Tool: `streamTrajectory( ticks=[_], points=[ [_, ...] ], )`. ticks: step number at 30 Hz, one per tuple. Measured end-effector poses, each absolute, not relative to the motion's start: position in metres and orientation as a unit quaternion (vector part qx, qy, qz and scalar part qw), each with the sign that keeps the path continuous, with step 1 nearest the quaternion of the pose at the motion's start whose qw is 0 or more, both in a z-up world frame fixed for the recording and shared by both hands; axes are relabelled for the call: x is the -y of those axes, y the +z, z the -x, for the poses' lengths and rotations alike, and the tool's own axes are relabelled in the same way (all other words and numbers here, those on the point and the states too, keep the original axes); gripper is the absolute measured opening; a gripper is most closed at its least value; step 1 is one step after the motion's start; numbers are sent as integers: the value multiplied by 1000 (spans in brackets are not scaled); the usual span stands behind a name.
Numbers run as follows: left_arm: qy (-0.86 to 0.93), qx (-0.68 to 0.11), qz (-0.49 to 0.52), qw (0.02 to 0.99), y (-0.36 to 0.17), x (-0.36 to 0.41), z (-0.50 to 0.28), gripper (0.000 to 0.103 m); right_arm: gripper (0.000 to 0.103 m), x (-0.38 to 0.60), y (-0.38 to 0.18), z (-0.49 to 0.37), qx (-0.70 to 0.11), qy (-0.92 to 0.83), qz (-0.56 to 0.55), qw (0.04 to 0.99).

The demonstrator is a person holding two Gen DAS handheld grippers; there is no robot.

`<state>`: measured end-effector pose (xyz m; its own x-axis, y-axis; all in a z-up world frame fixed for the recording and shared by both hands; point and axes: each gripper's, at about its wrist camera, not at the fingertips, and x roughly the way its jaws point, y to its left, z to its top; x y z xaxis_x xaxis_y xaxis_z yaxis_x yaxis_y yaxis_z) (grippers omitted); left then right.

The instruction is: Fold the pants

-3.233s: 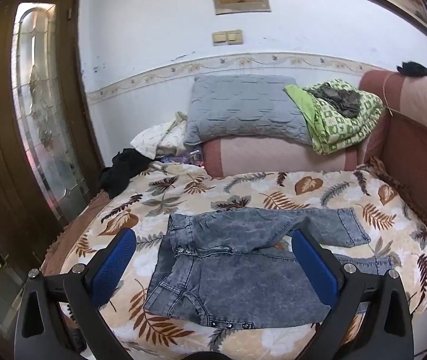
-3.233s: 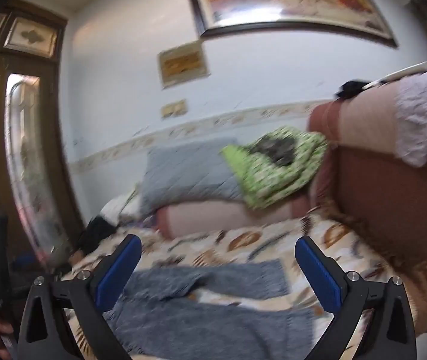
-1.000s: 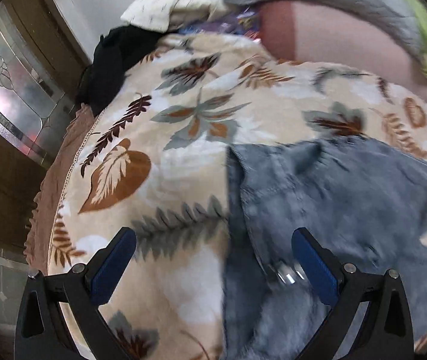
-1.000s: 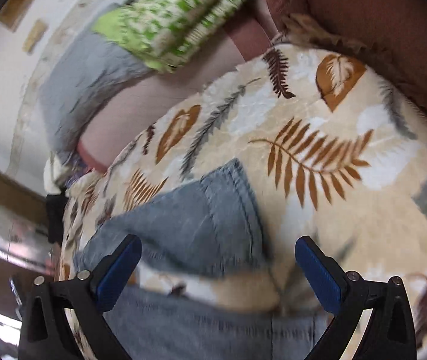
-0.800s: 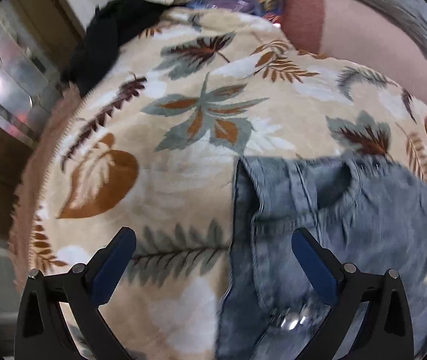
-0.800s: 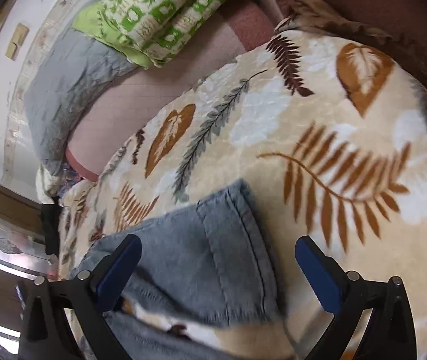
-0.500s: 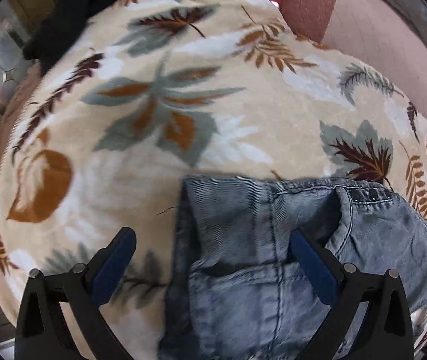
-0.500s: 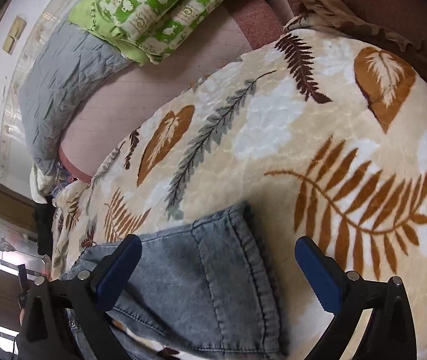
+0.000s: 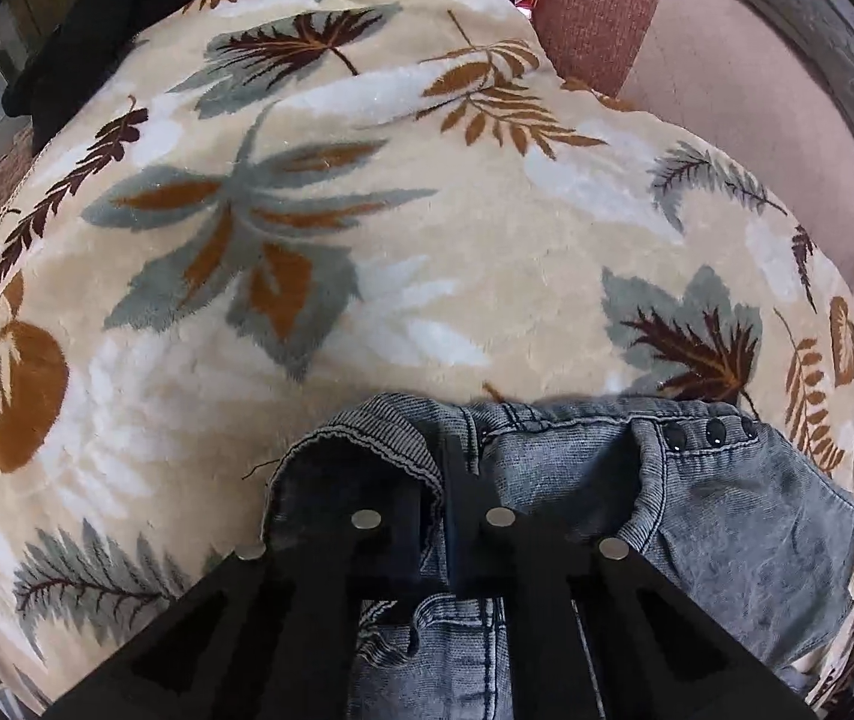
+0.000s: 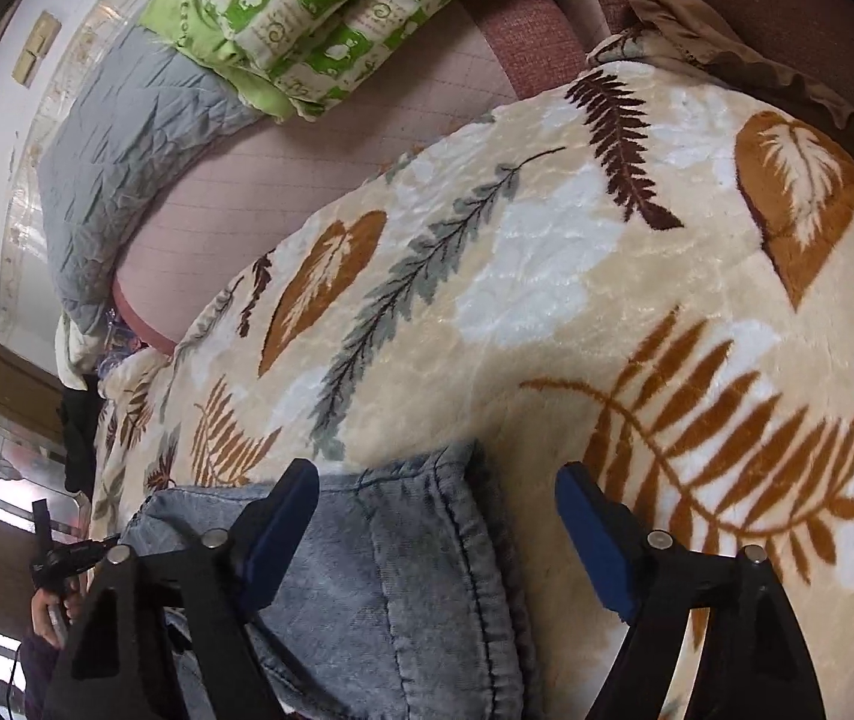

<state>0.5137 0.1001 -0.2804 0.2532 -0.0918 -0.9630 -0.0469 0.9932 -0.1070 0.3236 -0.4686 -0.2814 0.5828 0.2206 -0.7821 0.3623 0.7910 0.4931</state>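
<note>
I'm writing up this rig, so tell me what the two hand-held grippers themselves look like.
Both are black plastic with angular, triangular cut-out arms and round silver pivot bolts. The right hand-held gripper shows blue pads on its fingers' inner faces. On the left hand-held gripper only black fingers show; any pads are hidden. No cables or sleeves visible.
</note>
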Motion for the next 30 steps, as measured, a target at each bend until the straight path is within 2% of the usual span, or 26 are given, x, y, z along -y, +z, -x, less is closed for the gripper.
streamTrajectory(
  ticks=[1, 3, 5, 7, 9, 10, 11, 12, 13, 14, 22, 26, 30],
  points=[
    [-13, -614, 55, 787, -283, -99, -515, 6, 83, 469, -283, -326, -456, -42, -319, 830],
    [-4, -614, 53, 787, -286, -94, -517, 17, 83, 468, -287, -333, -461, -42, -314, 829],
    [-7, -611, 47, 790, -287, -91, -518, 20, 83, 463, -293, -340, -465, -32, -307, 830],
    [-7, -606, 38, 794, -286, -89, -518, 20, 83, 455, -300, -349, -478, -26, -294, 827],
    [-6, -599, 29, 800, -289, -81, -522, 9, 83, 444, -305, -356, -487, -19, -275, 829],
    [-5, -595, 23, 803, -288, -81, -521, 7, 74, 434, -310, -362, -501, -16, -248, 829],
    [-5, -592, 25, 805, -287, -82, -520, 5, 54, 428, -313, -366, -514, -23, -225, 827],
    [-4, -590, 28, 807, -285, -83, -520, 3, 49, 420, -315, -370, -528, -37, -189, 827],
    [-2, -586, 28, 810, -283, -84, -519, 3, 40, 412, -311, -371, -528, -33, -169, 832],
    [0, -581, 28, 813, -280, -85, -517, 2, 24, 410, -307, -370, -526, -26, -170, 833],
    [-41, -511, 65, 856, -197, -102, -474, 2, 23, 405, -197, -323, -425, -44, -125, 895],
    [-76, -471, 85, 875, -154, -110, -433, 2, 23, 422, -142, -277, -353, -69, -146, 921],
    [-107, -440, 96, 887, -129, -127, -373, 2, 23, 431, -126, -219, -333, -74, -156, 927]
  ],
)
